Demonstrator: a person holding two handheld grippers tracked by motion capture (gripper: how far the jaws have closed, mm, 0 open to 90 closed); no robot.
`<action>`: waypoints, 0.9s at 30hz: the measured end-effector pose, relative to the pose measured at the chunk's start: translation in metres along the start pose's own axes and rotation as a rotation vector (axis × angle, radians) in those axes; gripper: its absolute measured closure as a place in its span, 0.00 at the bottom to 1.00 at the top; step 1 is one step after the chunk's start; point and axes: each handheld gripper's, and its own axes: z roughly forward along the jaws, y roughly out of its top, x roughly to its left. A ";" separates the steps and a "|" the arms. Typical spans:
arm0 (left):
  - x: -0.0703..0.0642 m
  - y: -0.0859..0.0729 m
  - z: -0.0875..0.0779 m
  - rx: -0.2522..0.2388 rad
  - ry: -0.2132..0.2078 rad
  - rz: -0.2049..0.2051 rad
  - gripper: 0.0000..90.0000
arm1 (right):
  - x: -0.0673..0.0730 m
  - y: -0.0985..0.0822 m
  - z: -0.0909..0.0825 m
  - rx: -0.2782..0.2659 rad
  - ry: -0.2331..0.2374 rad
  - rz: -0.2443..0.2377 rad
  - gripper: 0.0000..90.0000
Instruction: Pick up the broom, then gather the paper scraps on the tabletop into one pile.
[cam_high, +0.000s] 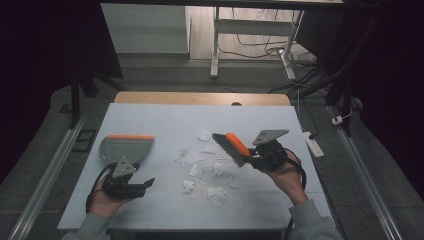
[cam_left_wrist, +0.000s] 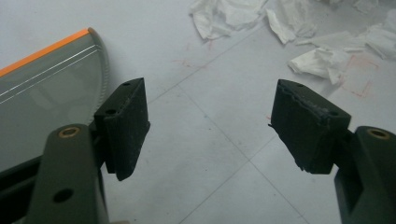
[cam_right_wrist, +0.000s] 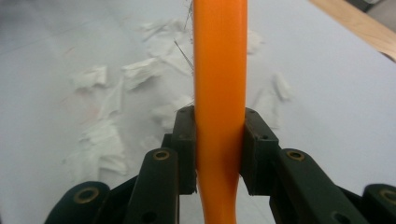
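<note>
The left gripper (cam_high: 148, 184) is closest, low on the table (cam_high: 150, 117), its jaws wide open with nothing in them, just below the grey dustpan (cam_high: 126, 148). Torn paper bits (cam_high: 202, 170) lie in the middle. On the right, the right gripper (cam_high: 251, 159) squeezes the orange brush (cam_high: 234, 148); with nobody holding the dustpan, a sweep could push it away or scatter paper.

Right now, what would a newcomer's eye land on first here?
The orange-handled brush, clamped in the right gripper and raised over the table's right half. Next, the torn white paper scraps strewn mid-table, and the grey dustpan with its orange edge lying at the left beside the open left gripper.
</note>
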 end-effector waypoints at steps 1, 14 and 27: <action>0.001 0.000 0.000 -0.002 -0.001 0.000 0.31 | -0.004 0.000 -0.002 0.002 -0.022 0.014 0.78; 0.005 -0.004 0.003 0.012 -0.016 -0.019 0.29 | -0.035 0.011 0.013 0.048 -0.095 0.101 0.78; 0.009 -0.011 0.007 0.006 -0.022 -0.014 0.29 | -0.091 0.054 0.071 0.240 -0.194 0.105 0.78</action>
